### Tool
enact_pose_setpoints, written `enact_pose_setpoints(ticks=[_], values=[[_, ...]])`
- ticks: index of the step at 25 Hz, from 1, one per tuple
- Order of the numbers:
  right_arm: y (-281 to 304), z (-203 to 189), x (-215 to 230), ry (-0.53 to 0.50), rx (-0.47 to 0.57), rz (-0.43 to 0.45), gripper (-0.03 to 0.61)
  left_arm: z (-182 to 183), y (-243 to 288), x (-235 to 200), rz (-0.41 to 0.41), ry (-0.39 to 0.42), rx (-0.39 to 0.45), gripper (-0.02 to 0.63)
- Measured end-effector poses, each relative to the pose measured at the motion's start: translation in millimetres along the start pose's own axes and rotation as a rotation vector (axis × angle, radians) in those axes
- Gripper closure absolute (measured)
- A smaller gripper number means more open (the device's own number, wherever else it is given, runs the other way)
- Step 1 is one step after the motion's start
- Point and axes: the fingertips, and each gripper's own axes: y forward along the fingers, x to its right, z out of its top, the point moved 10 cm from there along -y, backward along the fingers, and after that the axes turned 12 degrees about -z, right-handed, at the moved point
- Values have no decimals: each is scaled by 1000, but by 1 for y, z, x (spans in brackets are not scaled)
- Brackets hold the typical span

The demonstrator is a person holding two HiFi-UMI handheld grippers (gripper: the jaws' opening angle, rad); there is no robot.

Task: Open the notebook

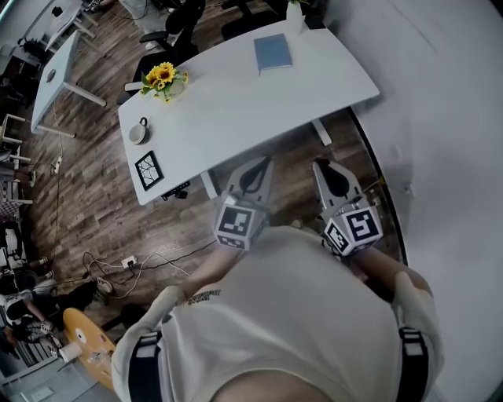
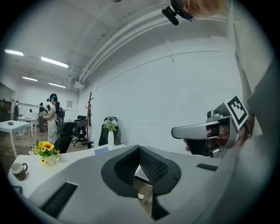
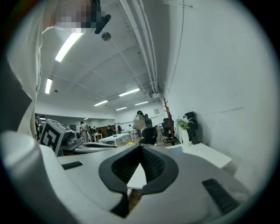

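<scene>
Notebook [image 1: 273, 52] lies on table [image 1: 236, 110]; left fingers [image 1: 250, 171], right fingers [image 1: 331, 177] (both pinched, empty) point level.

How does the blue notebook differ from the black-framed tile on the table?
The notebook is plain blue, closed, at the table's far end; the tile is black-framed with a line pattern, at its near left corner. Both lie flat on the white table.

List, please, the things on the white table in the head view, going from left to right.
mug → sunflowers → notebook → white vase. The black-framed card sits below the mug and overlaps it sideways, so it is left out.
</scene>
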Motion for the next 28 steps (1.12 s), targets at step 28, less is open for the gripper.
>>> enact_pose_setpoints(ticks=[28], values=[[45, -8, 61, -15, -25, 37, 575, -10, 68, -21, 47, -6, 6, 606]])
